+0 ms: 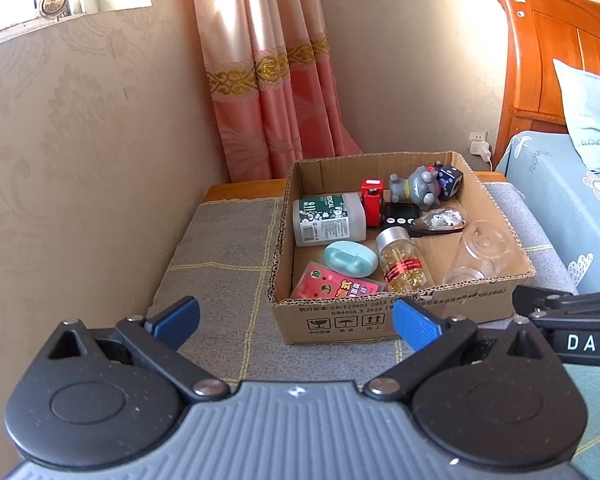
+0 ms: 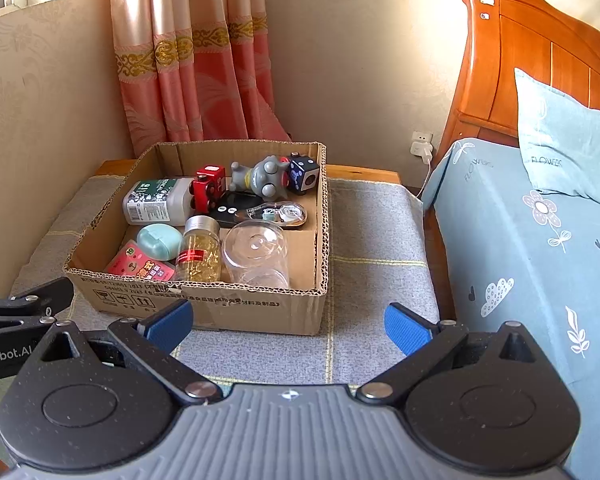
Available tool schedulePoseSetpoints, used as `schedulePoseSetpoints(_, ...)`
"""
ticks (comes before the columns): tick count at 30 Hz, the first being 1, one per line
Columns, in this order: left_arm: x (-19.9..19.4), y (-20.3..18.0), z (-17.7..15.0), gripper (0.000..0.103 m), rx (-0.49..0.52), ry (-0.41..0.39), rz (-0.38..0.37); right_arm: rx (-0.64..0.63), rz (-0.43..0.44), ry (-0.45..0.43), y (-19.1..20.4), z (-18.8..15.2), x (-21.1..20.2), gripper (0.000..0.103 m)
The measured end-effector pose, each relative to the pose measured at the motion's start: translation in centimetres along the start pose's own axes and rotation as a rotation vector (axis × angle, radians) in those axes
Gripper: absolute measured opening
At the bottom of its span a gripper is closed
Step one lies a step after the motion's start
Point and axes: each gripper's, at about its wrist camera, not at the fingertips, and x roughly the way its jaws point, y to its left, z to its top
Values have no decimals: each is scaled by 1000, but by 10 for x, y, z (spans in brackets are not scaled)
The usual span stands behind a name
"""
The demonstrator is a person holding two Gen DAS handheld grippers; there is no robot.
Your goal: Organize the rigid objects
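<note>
bed (image 2: 520, 240) beside cardboard box (image 2: 260, 308), curtain (image 2: 188, 72) behind

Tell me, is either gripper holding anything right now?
No. The left gripper and right gripper are both open and empty, short of the cardboard box.

Pink curtain (image 1: 268, 80), wooden headboard (image 1: 556, 40), blue floral pillow (image 2: 564, 136).

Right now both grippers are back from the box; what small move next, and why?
Probably ease the right hand-held gripper forward toward the clear glass lying near the cardboard box's front wall. Both hand-held grippers are open and hold nothing, the left hand-held gripper included, and the glass lies nearest the right one.
</note>
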Motion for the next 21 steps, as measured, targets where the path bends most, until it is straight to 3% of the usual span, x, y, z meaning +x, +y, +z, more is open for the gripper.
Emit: schedulePoseSetpoints(21,-4,-1,0,102,1,2,5,0,4,-12,0,-1,-4,103)
